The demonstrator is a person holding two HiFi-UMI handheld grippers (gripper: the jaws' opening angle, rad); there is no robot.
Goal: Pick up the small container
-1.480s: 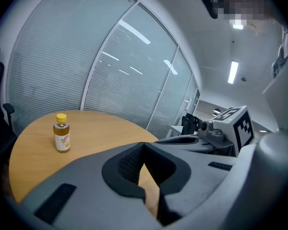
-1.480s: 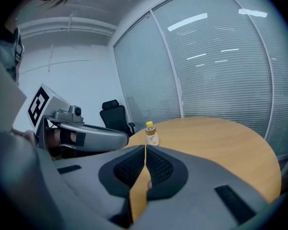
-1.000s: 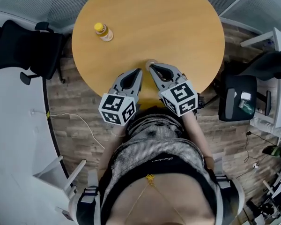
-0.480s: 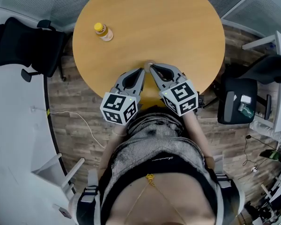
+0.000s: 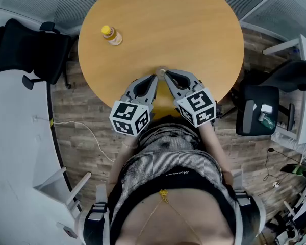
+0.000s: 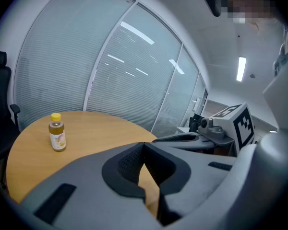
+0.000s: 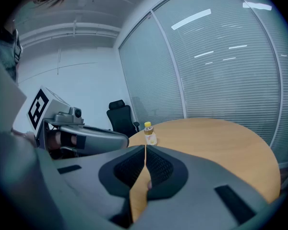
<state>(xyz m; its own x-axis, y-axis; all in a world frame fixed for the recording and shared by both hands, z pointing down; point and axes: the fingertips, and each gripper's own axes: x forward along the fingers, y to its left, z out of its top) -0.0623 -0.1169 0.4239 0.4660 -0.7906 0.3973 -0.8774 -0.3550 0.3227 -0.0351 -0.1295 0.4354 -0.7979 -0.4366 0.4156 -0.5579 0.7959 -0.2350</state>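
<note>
Both of my grippers sit at the near edge of the round surface (image 5: 194, 24), their tips almost meeting. The left gripper (image 5: 154, 77) has its jaws clenched on nothing. The right gripper (image 5: 165, 74) likewise has its jaws pressed together, with only bare wood beyond them. The small container (image 5: 112, 35), a little bottle with a yellow cap, stands upright near the far left edge of the surface. It is well apart from both grippers and nothing stands around it.

I judge that the reach has not begun. The left gripper is on the bottle's side, so I would take it with that one. To do it well, I should spread the jaws before I travel, not at the bottle. Then I would come in low and level so they straddle the body below the cap. The bottle looks light and tall for its base, so a glancing touch from one jaw could tip it or push it toward the edge. I would centre it between the jaws, close gently and lift straight up.
</note>
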